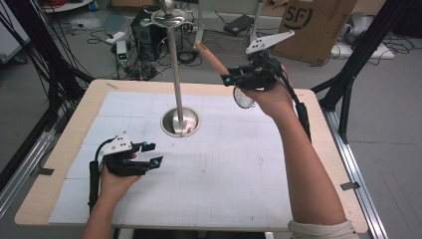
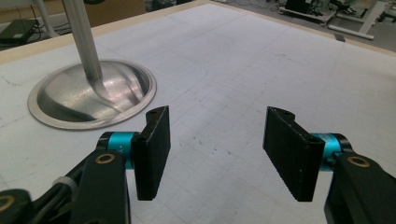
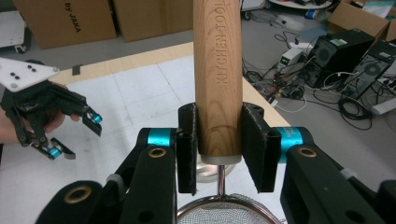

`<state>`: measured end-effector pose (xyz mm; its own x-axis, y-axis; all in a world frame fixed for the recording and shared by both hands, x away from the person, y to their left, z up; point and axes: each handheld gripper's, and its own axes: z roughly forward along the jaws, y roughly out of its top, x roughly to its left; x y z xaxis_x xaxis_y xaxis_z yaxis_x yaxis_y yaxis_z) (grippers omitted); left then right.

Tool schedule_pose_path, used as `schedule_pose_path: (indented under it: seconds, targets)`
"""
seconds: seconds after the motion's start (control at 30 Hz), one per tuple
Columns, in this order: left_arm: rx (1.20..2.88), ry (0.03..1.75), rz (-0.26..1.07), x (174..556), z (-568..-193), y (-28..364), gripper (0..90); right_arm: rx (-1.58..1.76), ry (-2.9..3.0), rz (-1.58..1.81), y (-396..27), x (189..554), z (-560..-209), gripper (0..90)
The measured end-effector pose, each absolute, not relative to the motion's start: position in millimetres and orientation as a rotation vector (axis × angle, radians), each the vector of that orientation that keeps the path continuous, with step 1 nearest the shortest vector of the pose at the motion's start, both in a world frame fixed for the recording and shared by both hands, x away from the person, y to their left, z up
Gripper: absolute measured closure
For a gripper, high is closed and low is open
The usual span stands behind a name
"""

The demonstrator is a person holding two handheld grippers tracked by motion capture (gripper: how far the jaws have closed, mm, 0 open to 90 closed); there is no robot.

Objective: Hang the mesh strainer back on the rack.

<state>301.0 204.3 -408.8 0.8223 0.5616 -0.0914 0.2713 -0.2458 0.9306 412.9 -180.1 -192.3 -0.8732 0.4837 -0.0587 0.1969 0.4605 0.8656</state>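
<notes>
Table [image 1: 318, 149]: light wood top, covered almost edge to edge by a white gridded mat [image 1: 224, 164], likely there to give a flat, readable work surface.

Metal stand [image 1: 180, 122]: domed base sits toward the far edge, slightly left of centre; a slim upright pole rises from it to a small top fitting with arms. Probably a hanging rack, which would explain why the utensil is carried up high near it.

Right gripper [image 1: 230, 78]: raised above the far right part of the table, jaws pinching the strainer [image 1: 244, 98] by its wooden handle [image 3: 218, 74], just above the metal ferrule. Handle points up and toward the pole; mesh bowl hangs below the hand. The grip near the bowel end leaves the handle's tip free, suited to hooking.

Left gripper [image 1: 155, 154]: rests low near the left front edge, jaws spread apart with nothing between them. Seems parked clear.
</notes>
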Motion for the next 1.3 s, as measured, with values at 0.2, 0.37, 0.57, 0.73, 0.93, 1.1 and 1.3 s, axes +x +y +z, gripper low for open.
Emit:
schedule_pose_path:
  seconds: [0.2,0.37,0.57,0.73,0.93,1.1,1.3]
  targets:
    - [1.838,0.632,0.309,300.9,-408.9,203.9,41.9,0.600,2.396,1.404,-181.4,421.8,-184.0,68.5]
    - [1.839,0.632,0.310,301.1,-409.0,204.5,41.9,0.602,2.376,1.426,-180.2,424.9,-176.5,68.5]
    - [1.834,0.631,0.310,301.2,-408.9,204.8,41.9,0.591,2.356,1.426,-177.2,427.6,-166.6,68.5]
    - [1.834,0.634,0.311,301.3,-409.0,205.0,41.9,0.588,2.341,1.441,-174.4,430.1,-160.5,68.5]
    - [1.832,0.636,0.310,301.1,-408.6,205.6,41.9,0.590,2.356,1.426,-165.7,434.3,-160.3,68.5]
    - [1.825,0.638,0.315,301.1,-408.2,206.8,41.9,0.597,2.373,1.420,-157.2,438.7,-166.2,68.5]
    - [1.823,0.635,0.312,301.4,-408.2,207.2,41.9,0.600,2.389,1.422,-146.8,444.3,-172.1,68.5]
